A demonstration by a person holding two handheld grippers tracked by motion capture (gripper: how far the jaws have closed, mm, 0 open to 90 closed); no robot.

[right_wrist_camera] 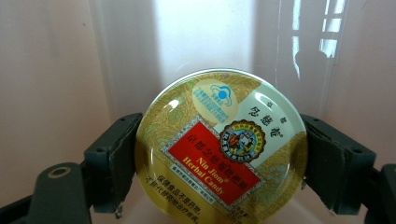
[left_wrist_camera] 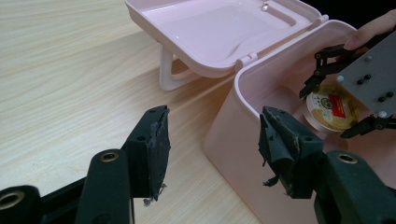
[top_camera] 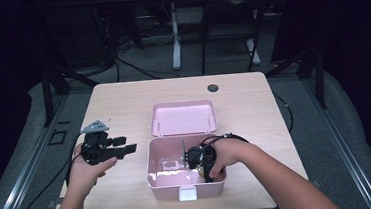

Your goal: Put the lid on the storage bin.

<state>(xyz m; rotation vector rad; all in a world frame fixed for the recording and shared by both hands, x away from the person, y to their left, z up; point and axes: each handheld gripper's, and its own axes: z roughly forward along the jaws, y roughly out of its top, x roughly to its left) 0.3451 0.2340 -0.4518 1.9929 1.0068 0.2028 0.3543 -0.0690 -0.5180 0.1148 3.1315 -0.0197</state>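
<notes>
A pink plastic box (top_camera: pixel 150 163) stands open on the wooden table, its lid (top_camera: pixel 183 117) laid back behind it. My right gripper (top_camera: pixel 205 170) reaches down into the box's right half. It is shut on a round gold candy tin (right_wrist_camera: pixel 222 147) with a red label, one jaw on each side of the rim. The left gripper view shows that tin (left_wrist_camera: pixel 332 108) inside the box (left_wrist_camera: pixel 233 135). My left gripper (top_camera: pixel 126 145) is held just left of the box, a little above the table. Its pads (left_wrist_camera: pixel 156 140) are spread open with nothing between them.
A white latch (top_camera: pixel 187 193) sticks out at the box's front wall, near the table's front edge. A dark round grommet (top_camera: pixel 213 87) sits in the tabletop at the back. Bare wood (top_camera: pixel 118 105) lies left of the lid. Cables and stand legs cover the floor beyond.
</notes>
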